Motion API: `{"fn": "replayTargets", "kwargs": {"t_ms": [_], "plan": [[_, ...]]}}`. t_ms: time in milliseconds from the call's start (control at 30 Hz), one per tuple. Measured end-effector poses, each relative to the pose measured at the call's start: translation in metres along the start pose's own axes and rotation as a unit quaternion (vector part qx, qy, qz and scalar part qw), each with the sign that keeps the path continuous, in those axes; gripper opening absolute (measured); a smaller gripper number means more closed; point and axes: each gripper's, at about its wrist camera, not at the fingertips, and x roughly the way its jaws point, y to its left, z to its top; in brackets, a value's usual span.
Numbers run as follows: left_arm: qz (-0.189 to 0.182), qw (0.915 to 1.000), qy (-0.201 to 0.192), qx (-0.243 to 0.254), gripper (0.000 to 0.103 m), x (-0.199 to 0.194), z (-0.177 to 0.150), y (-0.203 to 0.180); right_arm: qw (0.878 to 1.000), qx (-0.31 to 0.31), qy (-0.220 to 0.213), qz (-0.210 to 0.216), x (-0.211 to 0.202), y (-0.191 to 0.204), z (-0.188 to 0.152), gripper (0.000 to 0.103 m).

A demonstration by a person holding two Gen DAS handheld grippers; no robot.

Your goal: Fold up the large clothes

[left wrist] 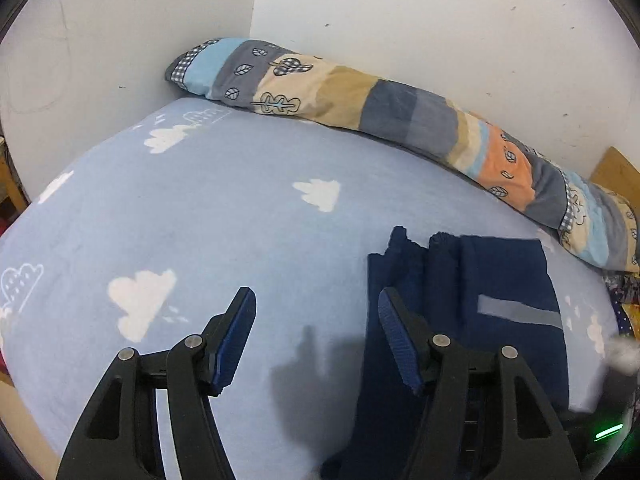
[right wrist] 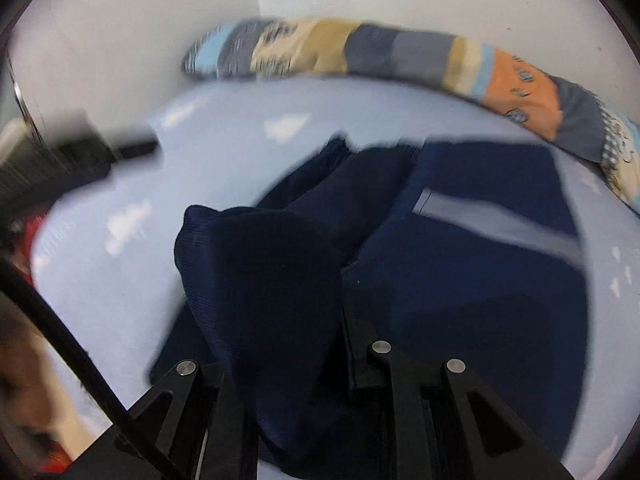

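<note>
The right gripper (right wrist: 288,320) is clamped on a thick fold of the navy garment (right wrist: 460,280), its jaws drawn narrow with the dark ribbed cloth bunched up between them and draped over the near fingers. From that grip the garment spreads away to the far right across the light blue bed sheet (right wrist: 224,152), showing a pale grey stripe (right wrist: 500,220) on its right part. This view is blurred.

The left gripper (left wrist: 316,316) stands with its jaws apart and nothing between them, blue pads facing each other above bare sheet (left wrist: 240,200); its right finger (left wrist: 396,336) overlaps the left edge of the navy garment (left wrist: 500,276), though I cannot tell whether it touches. The sheet is printed with white clouds (left wrist: 140,300). A long patchwork bolster (left wrist: 400,108) lies along the far edge against the white wall (left wrist: 400,12).
</note>
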Motion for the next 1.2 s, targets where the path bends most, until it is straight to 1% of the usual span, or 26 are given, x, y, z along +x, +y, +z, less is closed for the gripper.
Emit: {"fn": "replayTargets", "kwargs": {"t_ms": [67, 100, 167, 200, 300, 333, 400, 467, 533, 567, 600, 667, 733, 767, 833, 867, 900, 933, 967, 1000, 1033, 1067, 1100, 1133, 1167, 1200], "plan": [[0.001, 1.0, 0.0, 0.001, 0.063, -0.002, 0.0, 0.003, 1.0, -0.02, 0.002, -0.019, 0.02, 0.013, -0.008, 0.018], [-0.001, 1.0, 0.001, 0.0, 0.063, -0.002, 0.0, 0.001, 0.999, -0.026, -0.002, -0.026, 0.023, 0.017, -0.009, 0.018], [0.008, 0.9999, -0.008, -0.001, 0.063, -0.005, 0.003, 0.001, 0.999, -0.029, -0.011, -0.025, 0.017, 0.02, -0.006, 0.018], [0.006, 0.9999, -0.01, -0.001, 0.063, -0.006, 0.004, 0.0, 0.999, -0.028, -0.017, -0.023, 0.012, 0.021, -0.003, 0.018], [0.005, 0.9995, -0.022, -0.021, 0.063, -0.011, 0.01, 0.005, 0.998, -0.022, -0.054, -0.005, -0.015, 0.024, 0.008, 0.018], [0.0, 0.9993, -0.024, -0.029, 0.063, -0.012, 0.012, 0.007, 0.998, -0.021, -0.062, 0.002, -0.02, 0.029, 0.008, 0.018], [0.007, 0.9987, -0.034, -0.038, 0.063, -0.015, 0.012, 0.01, 0.997, -0.024, -0.067, 0.026, -0.02, 0.035, 0.011, 0.018], [0.011, 0.9987, -0.034, -0.037, 0.063, -0.014, 0.013, 0.012, 0.998, -0.037, -0.044, 0.029, -0.002, 0.047, 0.003, 0.018], [0.013, 0.9987, -0.029, -0.04, 0.063, -0.01, 0.012, 0.015, 0.999, -0.032, -0.003, 0.033, 0.03, 0.047, -0.008, 0.019], [0.011, 0.9989, -0.024, -0.04, 0.063, -0.008, 0.011, 0.015, 0.999, -0.019, 0.006, 0.037, 0.038, 0.042, -0.012, 0.02], [0.008, 0.9992, -0.018, -0.035, 0.063, -0.006, 0.011, 0.014, 0.999, -0.007, 0.0, 0.041, 0.039, 0.039, -0.014, 0.021], [0.012, 0.9993, -0.021, -0.028, 0.063, -0.005, 0.009, 0.011, 0.999, -0.018, 0.0, 0.043, 0.035, 0.042, -0.012, 0.036], [0.003, 0.9995, -0.019, -0.026, 0.063, -0.004, 0.009, 0.008, 0.997, -0.033, 0.003, 0.069, 0.025, 0.048, -0.01, 0.084], [-0.001, 0.9994, -0.02, -0.028, 0.063, -0.004, 0.009, 0.006, 0.996, -0.036, -0.002, 0.076, 0.016, 0.048, -0.009, 0.088], [-0.006, 0.9994, -0.023, -0.023, 0.063, -0.007, 0.008, 0.002, 0.994, -0.051, -0.017, 0.099, -0.01, 0.047, -0.009, 0.086], [-0.012, 0.9993, -0.027, -0.023, 0.063, -0.01, 0.008, 0.0, 0.994, -0.058, -0.028, 0.091, -0.026, 0.043, -0.01, 0.086], [-0.014, 0.9991, -0.031, -0.024, 0.063, -0.012, 0.008, -0.001, 0.991, -0.055, -0.042, 0.111, -0.043, 0.032, -0.011, 0.086], [-0.019, 0.9989, -0.033, -0.026, 0.063, -0.013, 0.007, -0.002, 0.99, -0.051, -0.053, 0.118, -0.055, 0.023, -0.011, 0.086], [-0.029, 0.9987, -0.032, -0.029, 0.063, -0.014, 0.007, -0.002, 0.991, -0.049, -0.064, 0.107, -0.067, 0.01, -0.01, 0.086], [-0.04, 0.9983, -0.029, -0.03, 0.063, -0.014, 0.006, -0.004, 0.992, -0.045, -0.081, 0.085, -0.083, -0.011, -0.008, 0.086], [-0.051, 0.998, -0.025, -0.029, 0.063, -0.012, 0.005, -0.007, 0.992, -0.037, -0.096, 0.078, -0.092, -0.028, -0.004, 0.086], [-0.057, 0.9979, -0.018, -0.024, 0.063, -0.009, 0.003, -0.013, 0.991, -0.019, -0.116, 0.064, -0.104, -0.055, 0.003, 0.086], [-0.063, 0.9978, -0.008, -0.018, 0.063, -0.005, 0.0, -0.02, 0.991, -0.008, -0.123, 0.047, -0.107, -0.07, 0.011, 0.086], [-0.08, 0.9967, 0.01, -0.012, 0.063, 0.003, -0.008, -0.033, 0.993, 0.011, -0.12, 0.012, -0.106, -0.097, 0.025, 0.086], [-0.093, 0.9954, 0.023, -0.007, 0.063, 0.008, -0.014, -0.043, 0.993, 0.026, -0.111, -0.002, -0.101, -0.111, 0.036, 0.086], [-0.105, 0.9936, 0.04, 0.001, 0.063, 0.013, -0.022, -0.056, 0.995, 0.048, -0.087, -0.013, -0.087, -0.134, 0.05, 0.086]]}}
